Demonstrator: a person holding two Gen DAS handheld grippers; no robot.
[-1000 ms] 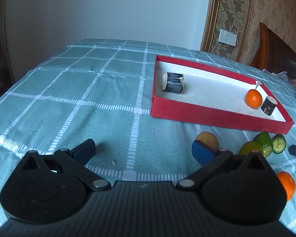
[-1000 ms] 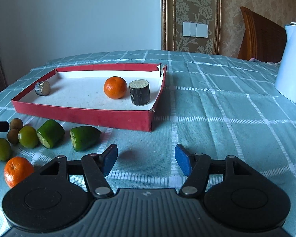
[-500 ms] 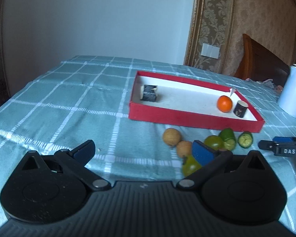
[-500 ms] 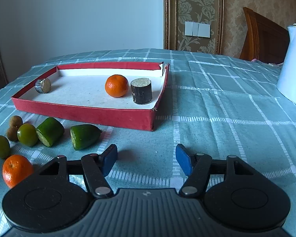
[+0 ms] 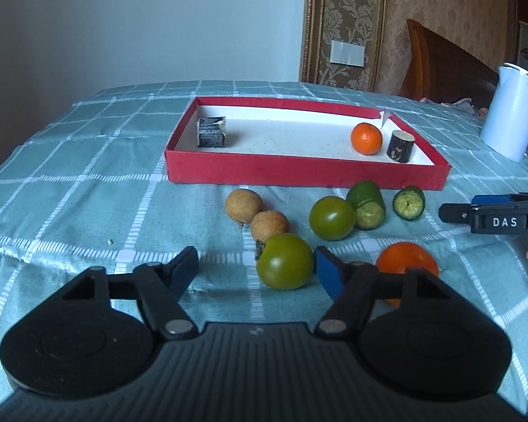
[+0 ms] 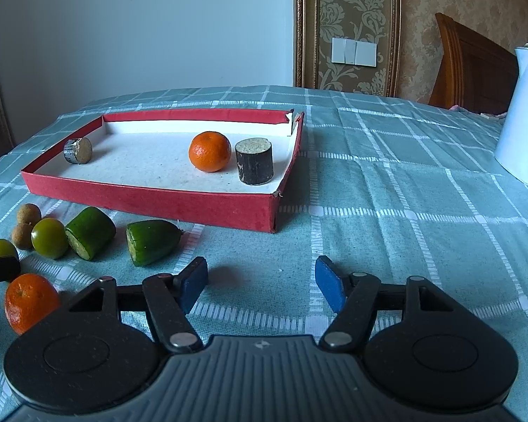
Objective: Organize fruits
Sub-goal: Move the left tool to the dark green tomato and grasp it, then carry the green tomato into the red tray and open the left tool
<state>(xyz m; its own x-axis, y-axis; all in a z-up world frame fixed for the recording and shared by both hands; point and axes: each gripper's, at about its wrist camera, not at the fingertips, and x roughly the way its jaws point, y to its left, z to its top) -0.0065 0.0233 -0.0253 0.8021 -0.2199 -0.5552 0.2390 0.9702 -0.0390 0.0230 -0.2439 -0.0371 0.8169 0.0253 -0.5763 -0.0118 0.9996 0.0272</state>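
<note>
Woven checked tablecloth [image 5: 88, 161], glossy tomatoes [image 5: 285, 265]

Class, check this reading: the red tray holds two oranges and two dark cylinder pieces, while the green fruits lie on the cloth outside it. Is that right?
Not quite. The red tray holds only one orange, beside the two dark cylinder pieces. The second orange lies on the cloth outside, as the left wrist view shows. The green fruits are outside, as stated.
</note>
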